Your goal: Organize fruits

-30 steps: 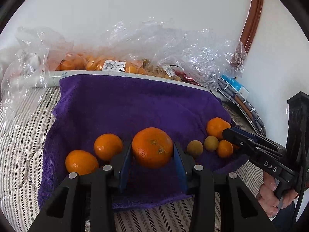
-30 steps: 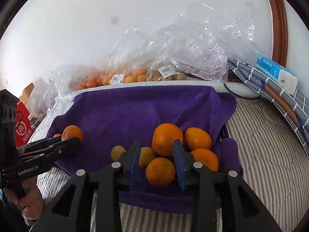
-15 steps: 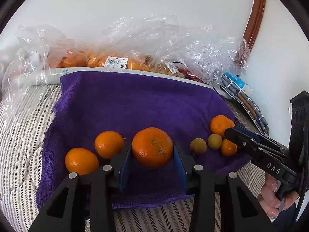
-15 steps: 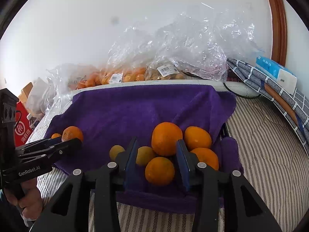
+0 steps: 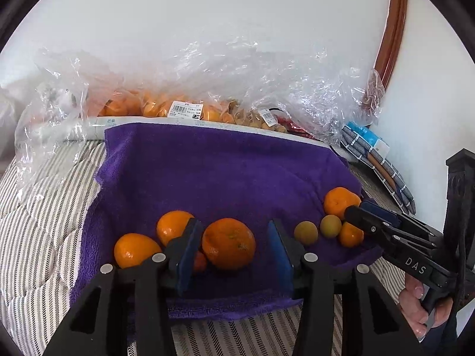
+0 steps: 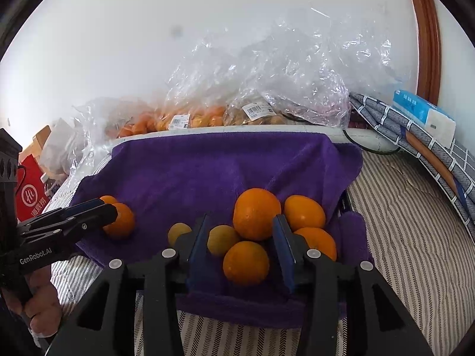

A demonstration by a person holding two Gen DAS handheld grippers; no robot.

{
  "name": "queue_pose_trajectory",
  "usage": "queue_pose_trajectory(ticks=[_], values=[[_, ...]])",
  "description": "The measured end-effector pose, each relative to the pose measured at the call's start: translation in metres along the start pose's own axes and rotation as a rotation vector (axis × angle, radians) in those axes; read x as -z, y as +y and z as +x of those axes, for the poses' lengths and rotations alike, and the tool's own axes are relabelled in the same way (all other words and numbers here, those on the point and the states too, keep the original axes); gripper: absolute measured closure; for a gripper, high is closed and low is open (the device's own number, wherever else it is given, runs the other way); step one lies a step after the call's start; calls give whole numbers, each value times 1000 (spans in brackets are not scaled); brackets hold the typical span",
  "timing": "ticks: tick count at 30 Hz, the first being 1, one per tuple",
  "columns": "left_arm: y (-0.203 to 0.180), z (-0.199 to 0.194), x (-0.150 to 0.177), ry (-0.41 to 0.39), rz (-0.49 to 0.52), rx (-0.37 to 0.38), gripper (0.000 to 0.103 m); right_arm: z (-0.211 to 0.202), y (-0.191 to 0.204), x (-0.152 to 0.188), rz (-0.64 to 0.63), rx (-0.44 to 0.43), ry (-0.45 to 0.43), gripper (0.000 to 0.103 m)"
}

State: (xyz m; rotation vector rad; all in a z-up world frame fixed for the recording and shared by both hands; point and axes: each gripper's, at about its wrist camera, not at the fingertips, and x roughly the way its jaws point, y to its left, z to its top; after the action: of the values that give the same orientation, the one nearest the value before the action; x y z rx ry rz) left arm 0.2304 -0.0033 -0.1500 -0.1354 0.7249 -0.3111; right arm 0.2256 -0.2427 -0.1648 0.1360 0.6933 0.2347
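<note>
A large round orange with dimpled skin lies on the fuzzy purple towel, between the blue pads of the left tool, whose jaws are opening: the left pad is just beside the fruit and the right pad stands clear of it, where a second ago both pads pinched it. Two smooth oranges lie to its left, and a smaller one peeks from behind the left pad. On the towel's right end, the right tool is also opening its jaws around a small orange that rests loose on the cloth; earlier those pads sat closer to it. Against it lie a bigger orange, two more oranges and a dull yellow round fruit, with a second yellow fruit a little further left. The towel is spread on a bed with a striped, woven cover. Crinkled clear plastic bags of fruit with barcode labels stand behind it along the white wall. Only the right view shows a red carton at the far left and the hand gripping the left tool's handle; the left view shows fingers on the right tool.
</note>
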Motion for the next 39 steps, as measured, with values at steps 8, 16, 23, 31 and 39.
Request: queue_pose_trajectory(ticks=[8, 16, 23, 31, 39], values=[[3, -21, 2, -39, -7, -29, 53, -26, 0, 3, 51, 31, 33, 57], [-6, -80, 14, -54, -33, -69, 46, -110, 3, 8, 134, 77, -1, 43], [-39, -158, 18, -88, -35, -128, 40, -186, 18, 17, 126, 169, -19, 43], [-74, -216, 29, -110, 22, -157, 16, -269, 40, 41, 85, 227, -124, 6], [-90, -253, 38, -128, 61, -198, 9, -308, 44, 57, 127, 203, -126, 0]])
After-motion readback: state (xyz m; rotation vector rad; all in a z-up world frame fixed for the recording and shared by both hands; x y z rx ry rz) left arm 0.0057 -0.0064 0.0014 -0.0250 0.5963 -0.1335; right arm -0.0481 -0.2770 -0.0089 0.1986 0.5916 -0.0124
